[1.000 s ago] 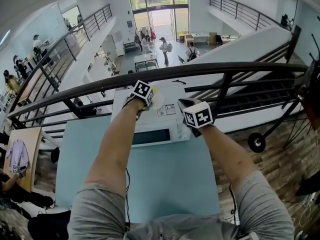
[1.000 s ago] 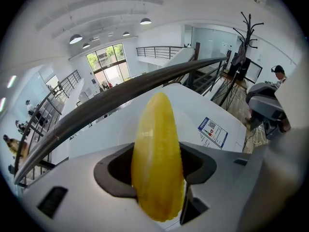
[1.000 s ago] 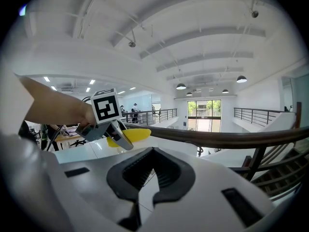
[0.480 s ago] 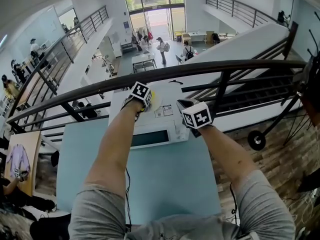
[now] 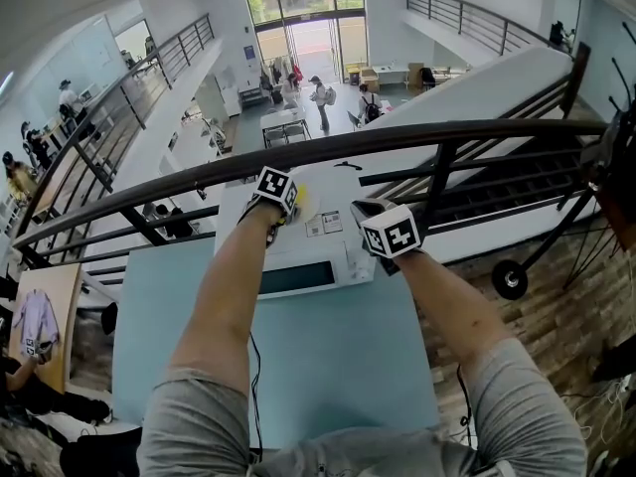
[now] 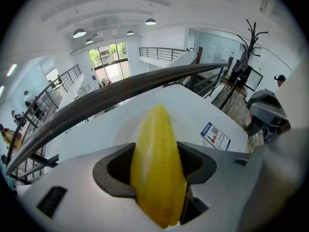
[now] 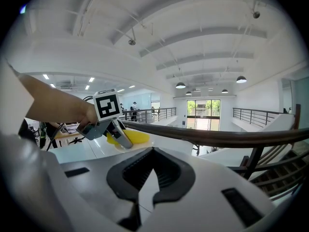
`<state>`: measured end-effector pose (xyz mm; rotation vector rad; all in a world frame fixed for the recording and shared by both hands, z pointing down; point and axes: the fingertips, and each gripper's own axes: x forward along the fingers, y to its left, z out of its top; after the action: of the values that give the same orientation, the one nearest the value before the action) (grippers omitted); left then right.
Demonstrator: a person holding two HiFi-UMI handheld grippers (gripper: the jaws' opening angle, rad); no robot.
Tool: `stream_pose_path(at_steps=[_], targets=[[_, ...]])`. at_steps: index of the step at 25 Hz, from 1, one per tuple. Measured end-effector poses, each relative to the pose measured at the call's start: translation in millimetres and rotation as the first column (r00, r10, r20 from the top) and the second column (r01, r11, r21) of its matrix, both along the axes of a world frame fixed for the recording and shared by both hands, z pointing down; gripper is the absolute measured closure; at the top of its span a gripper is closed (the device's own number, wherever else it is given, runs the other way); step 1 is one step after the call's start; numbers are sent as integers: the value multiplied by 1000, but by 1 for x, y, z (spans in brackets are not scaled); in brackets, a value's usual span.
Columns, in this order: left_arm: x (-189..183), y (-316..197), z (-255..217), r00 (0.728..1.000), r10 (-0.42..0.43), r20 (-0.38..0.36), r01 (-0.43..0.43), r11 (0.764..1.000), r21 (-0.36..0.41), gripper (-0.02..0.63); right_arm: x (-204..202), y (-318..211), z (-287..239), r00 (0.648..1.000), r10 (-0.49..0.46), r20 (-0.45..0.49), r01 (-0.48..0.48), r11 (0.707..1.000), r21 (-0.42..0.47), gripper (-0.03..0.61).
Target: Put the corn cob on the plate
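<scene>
Yellow and glossy, the corn cob point(image 6: 155, 144) is looking to me like a light and stiff thing, probably a plastic one. I am judging that its smooth, tapering shape can slide out of a weak grip. The best place to hold it is across the thick middle, not near the pointed end.

The left tongs point(image 6: 157, 178) are grasping the cob exactly so. Both jaws are pressing on its sides, and its tip is pointing away from me, out beyond the jaws. It is hanging over the white plate point(image 6: 123, 127), which is standing on top of the microwave point(image 5: 328, 241). I cannot tell if the cob is already touching the plate.

The right tongs point(image 7: 147, 187) are clenched with nothing between the jaws. They are waiting just beside the left ones, apart from the cob and the plate.
</scene>
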<state>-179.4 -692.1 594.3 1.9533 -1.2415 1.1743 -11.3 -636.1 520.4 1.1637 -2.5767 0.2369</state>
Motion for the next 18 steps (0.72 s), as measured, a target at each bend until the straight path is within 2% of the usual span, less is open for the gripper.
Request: stream_pose_path(at_steps=[5, 12, 18], targets=[[-1, -2, -3, 1000, -9, -7, 10, 1000, 30, 354, -1, 1, -1, 1000, -3, -2, 3, 1000, -1, 572], [-1, -5, -11, 999, -23, -39, 26, 996, 84, 301, -1, 3, 1, 1000, -3, -12, 3, 1000, 2, 572], [1, -3, -14, 999, -15, -49, 20, 995, 93, 273, 1, 2, 0, 1000, 2, -16, -2, 1000, 4, 572]])
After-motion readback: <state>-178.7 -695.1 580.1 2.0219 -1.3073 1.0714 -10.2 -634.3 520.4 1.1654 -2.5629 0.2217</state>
